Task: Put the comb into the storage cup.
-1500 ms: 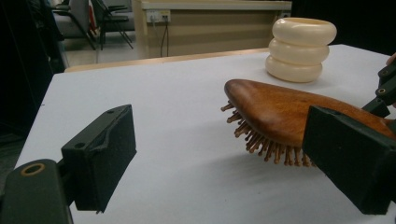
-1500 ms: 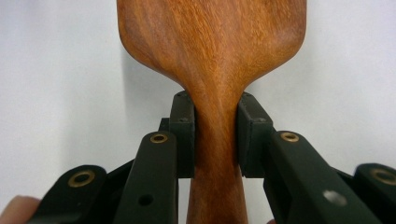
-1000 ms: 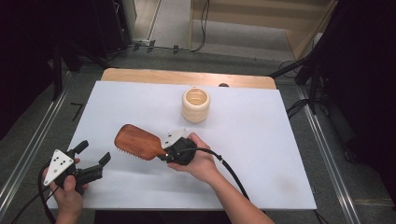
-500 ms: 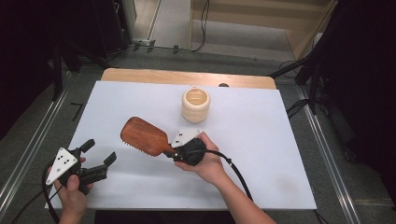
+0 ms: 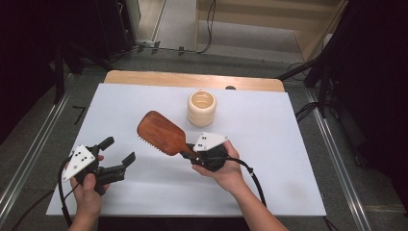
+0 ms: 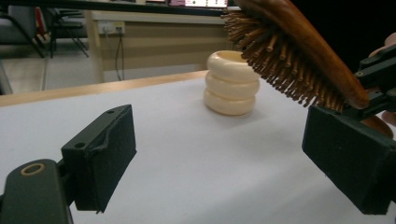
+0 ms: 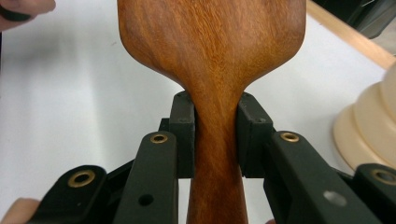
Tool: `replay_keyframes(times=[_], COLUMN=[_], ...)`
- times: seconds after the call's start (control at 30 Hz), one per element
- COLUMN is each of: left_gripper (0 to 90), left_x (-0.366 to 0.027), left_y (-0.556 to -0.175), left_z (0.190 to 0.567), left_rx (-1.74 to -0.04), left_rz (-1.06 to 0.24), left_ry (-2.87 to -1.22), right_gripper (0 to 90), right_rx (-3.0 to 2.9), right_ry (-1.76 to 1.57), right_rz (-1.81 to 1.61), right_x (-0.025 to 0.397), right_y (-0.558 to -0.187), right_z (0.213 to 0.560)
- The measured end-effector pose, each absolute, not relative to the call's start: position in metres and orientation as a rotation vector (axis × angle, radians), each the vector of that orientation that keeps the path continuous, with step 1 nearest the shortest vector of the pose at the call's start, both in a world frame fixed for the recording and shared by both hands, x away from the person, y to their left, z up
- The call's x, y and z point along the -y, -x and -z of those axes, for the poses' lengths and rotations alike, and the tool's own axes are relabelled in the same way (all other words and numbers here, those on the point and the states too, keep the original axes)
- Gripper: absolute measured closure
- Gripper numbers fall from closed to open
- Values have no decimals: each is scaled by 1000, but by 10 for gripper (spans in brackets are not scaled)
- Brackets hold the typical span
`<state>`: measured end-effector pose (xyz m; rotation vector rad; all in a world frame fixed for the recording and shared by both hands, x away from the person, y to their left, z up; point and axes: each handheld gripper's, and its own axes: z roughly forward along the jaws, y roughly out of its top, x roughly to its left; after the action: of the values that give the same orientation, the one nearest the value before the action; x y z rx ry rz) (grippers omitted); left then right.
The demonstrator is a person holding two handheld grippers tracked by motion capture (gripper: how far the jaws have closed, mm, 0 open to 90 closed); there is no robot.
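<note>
The right tongs [image 7: 215,135] are clamping the reddish-brown wooden paddle hairbrush [image 5: 161,133] by its neck, keeping its bristles off the bench, while the left tongs [image 5: 118,150] are waiting open beside it.

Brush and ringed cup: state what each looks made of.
Brush: reddish-brown wood, by the visible grain, with a smooth low sheen; its pins look wooden too, though that is less sure. Cup: cream, matte and evenly coloured, perhaps plastic, silicone or ceramic; the look leaves it open.
</note>
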<state>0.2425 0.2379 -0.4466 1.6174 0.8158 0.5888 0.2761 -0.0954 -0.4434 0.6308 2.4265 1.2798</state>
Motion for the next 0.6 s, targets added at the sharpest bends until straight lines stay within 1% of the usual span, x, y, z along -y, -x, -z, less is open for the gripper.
replay_keyframes(times=[0.33,0.6], left_gripper=[101,99], left_x=[-201,-175], left_y=[-247,-252], left_z=[422,413], left_rx=[-749,-720], left_rz=[-538,-498], left_ry=[-1639,-1659], right_gripper=[700,700], right_rx=[-2308,-2251], right_ry=[-671,-688], right_rz=[-1358,-1408], right_x=[119,130], right_y=[-268,-262], right_z=[441,445])
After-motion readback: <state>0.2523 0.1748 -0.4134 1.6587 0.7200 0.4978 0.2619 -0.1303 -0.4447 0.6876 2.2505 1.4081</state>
